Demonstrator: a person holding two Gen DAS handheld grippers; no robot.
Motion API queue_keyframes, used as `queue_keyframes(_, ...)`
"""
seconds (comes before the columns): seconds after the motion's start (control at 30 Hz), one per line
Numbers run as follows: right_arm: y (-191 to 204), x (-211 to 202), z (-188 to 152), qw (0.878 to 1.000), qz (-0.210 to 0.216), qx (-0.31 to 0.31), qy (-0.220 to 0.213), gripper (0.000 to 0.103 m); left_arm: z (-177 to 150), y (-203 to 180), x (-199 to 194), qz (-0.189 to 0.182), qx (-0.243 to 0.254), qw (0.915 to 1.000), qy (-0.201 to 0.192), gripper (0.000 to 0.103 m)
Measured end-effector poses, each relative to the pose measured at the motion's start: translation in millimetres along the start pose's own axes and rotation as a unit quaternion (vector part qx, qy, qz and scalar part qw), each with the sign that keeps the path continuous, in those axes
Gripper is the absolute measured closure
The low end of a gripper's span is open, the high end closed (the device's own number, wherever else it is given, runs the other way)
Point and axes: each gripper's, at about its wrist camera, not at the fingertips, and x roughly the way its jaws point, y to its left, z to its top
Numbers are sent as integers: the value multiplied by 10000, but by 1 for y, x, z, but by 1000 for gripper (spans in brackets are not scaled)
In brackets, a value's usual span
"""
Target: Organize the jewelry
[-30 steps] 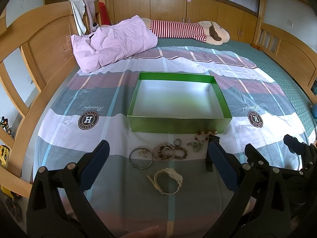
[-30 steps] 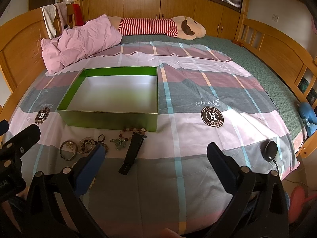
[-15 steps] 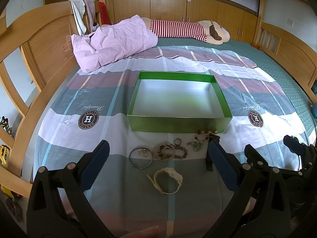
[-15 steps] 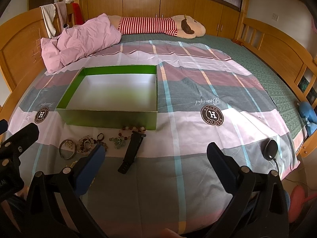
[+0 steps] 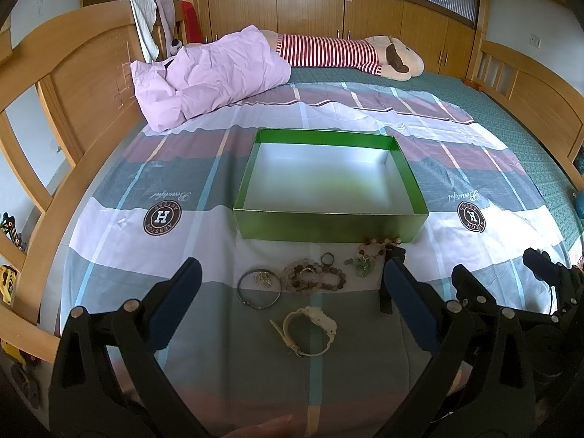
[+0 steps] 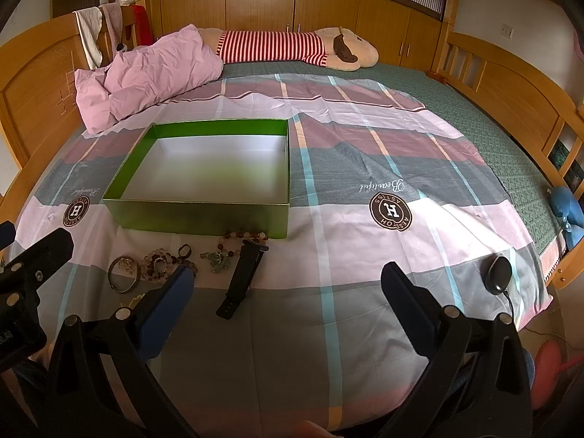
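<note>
A green box [image 5: 328,224] [image 6: 204,215] with a white inside stands empty on the striped bedsheet. In front of it lie a metal bangle [image 5: 258,289] [image 6: 124,274], a brown bead bracelet [image 5: 314,277] [image 6: 160,261], a small ring [image 5: 327,257] [image 6: 184,250], a green pendant with beads [image 5: 363,264] [image 6: 219,258], a black watch [image 6: 242,277] and a cream watch [image 5: 310,330]. My left gripper [image 5: 292,288] hangs open just short of the jewelry. My right gripper [image 6: 284,292] is open too, near the black watch and to its right. Neither holds anything.
A pink quilt [image 5: 208,73] [image 6: 146,73] and a striped plush toy [image 5: 346,53] [image 6: 292,45] lie at the bed's far end. Wooden bed rails [image 5: 73,87] [image 6: 511,102] border both sides. A black mouse [image 6: 497,275] sits at the sheet's right edge.
The right wrist view has shifted slightly; the box and jewelry have not moved. Both grippers remain open.
</note>
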Motion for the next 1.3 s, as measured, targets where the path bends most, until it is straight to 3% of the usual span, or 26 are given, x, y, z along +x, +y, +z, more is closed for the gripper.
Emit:
queue_keyframes(0.13,-1,4,0,9999,-37,-118,48,3,-2,7,6,49,-18,10000,-12,4)
queue_keyframes(0.23,-7,25,-2,9987,-227,-346,311,3,-7,32,25,173,-195,9996,139,4)
queue_keyframes(0.33,-20,48,-7,9973,-135,-216,696,3,-15,55,41,342,-376,9981,351,4)
queue_keyframes(0.4,-19,58,-10,9965,-31,-212,813,6,-22,65,50,286,-445,9973,514,5)
queue_keyframes(0.47,-12,67,-12,9954,73,-268,919,19,-32,68,56,227,-457,9965,659,10)
queue_keyframes(0.57,2,73,-8,9949,220,-415,888,33,-47,61,65,40,-311,9954,911,21)
queue_keyframes(0.63,13,79,-5,9941,392,-485,888,39,-55,51,72,-146,-217,9939,1071,22)
queue_keyframes(0.73,25,93,-2,9919,559,-495,1028,39,-64,32,82,-359,-31,9915,1251,22)
queue_keyframes(0.9,37,123,-6,9874,552,-667,1321,40,-74,10,106,-413,224,9866,1560,23)
queue_keyframes(0.93,38,128,-7,9866,557,-676,1376,50,-76,7,111,-420,261,9854,1629,24)
queue_keyframes(0.97,38,133,-9,9854,556,-699,1449,67,-77,6,115,-434,277,9846,1670,27)
queue_keyframes(1.03,35,138,-12,9841,499,-734,1538,92,-80,5,120,-480,274,9827,1770,38)
queue_keyframes(1.1,29,137,-13,9831,559,-737,1579,97,-82,8,124,-538,214,9809,1859,56)
queue_keyframes(1.2,7,131,-13,9821,764,-510,1648,97,-83,19,126,-458,120,9806,1903,58)
queue_keyframes(1.3,-21,134,-17,9842,373,-316,1701,97,-80,35,126,-299,-40,9813,1901,58)
